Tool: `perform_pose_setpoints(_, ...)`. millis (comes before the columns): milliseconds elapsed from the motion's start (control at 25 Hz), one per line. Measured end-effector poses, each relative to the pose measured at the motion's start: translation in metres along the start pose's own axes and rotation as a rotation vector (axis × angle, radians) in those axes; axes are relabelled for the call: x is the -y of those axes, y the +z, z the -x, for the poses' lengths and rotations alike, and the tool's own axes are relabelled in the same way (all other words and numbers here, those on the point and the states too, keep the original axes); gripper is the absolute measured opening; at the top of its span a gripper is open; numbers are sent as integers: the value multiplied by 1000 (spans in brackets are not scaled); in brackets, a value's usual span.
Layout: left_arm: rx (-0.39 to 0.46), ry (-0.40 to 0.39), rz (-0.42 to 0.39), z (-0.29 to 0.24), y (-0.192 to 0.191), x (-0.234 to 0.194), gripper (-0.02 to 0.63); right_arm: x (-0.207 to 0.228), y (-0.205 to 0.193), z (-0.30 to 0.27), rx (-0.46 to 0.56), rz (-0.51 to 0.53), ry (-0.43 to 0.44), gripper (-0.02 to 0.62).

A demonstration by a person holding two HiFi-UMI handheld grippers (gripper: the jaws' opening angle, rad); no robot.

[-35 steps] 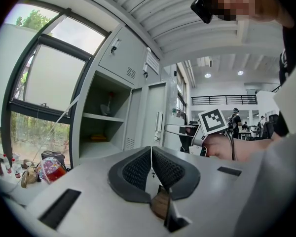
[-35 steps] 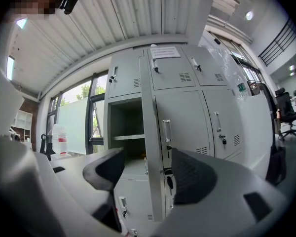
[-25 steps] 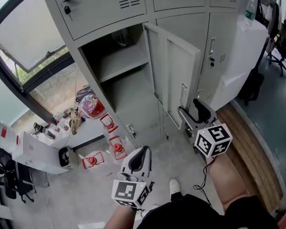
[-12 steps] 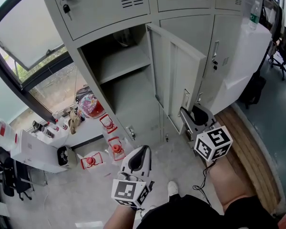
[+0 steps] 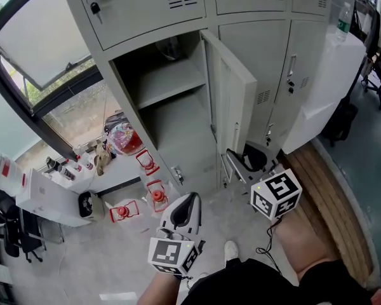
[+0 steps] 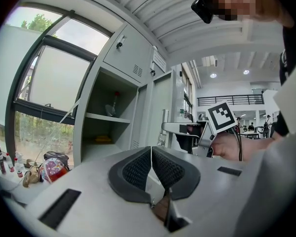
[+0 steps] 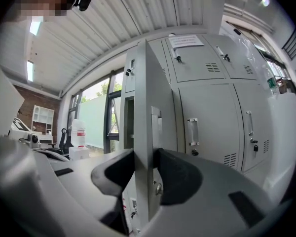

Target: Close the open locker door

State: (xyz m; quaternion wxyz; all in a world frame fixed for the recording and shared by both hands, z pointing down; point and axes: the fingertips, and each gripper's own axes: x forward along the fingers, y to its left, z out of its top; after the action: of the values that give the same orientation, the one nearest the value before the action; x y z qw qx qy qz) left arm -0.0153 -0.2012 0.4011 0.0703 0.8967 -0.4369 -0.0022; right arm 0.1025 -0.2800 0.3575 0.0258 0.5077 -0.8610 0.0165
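Swung closer to home since a second ago, the locker door (image 5: 233,100) now shows narrower at centre frame in the head view, and your right gripper (image 7: 144,164) has travelled left with it. Nearest you, at bottom centre, your left gripper (image 5: 189,199) hangs idle, its jaws pressed together on nothing. Just beyond it, the right gripper pinches the door's free edge low down, one pad on each face of the sheet metal, though its jaws are opening slightly at this moment. That loosening is the first hazard: the hold is on a thin edge, so if it slackens further the metal may slide out and the door may stop short of the cabinet frame (image 5: 132,107). The second is the inner jaw. If you keep the pinch until the last of the swing, that jaw is likely to be caught between door and frame, and the latch may not seat. Farther back, the open compartment (image 5: 178,122) fills the upper middle of the frame. By count: two grippers, one open door, one shelf (image 5: 171,81) in the compartment, three red objects (image 5: 155,196) at lower left of centre, and, in the right gripper view, two closed doors (image 7: 207,127) in the same row.
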Motion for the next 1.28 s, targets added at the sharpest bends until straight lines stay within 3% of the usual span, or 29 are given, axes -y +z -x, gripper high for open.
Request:
perform_pose_setpoints(480,9,107,-11,10,4,-22,21,-58,0,-35,-7,23,215,192)
perform_pose_setpoints(920,34,290,3,20,11,-54,21,-100,1,-87,-16,42,379,167)
perform_pose_setpoints(1280,23,348,25,18,15,-73,21,-117,4,-127,-24,30,438,164)
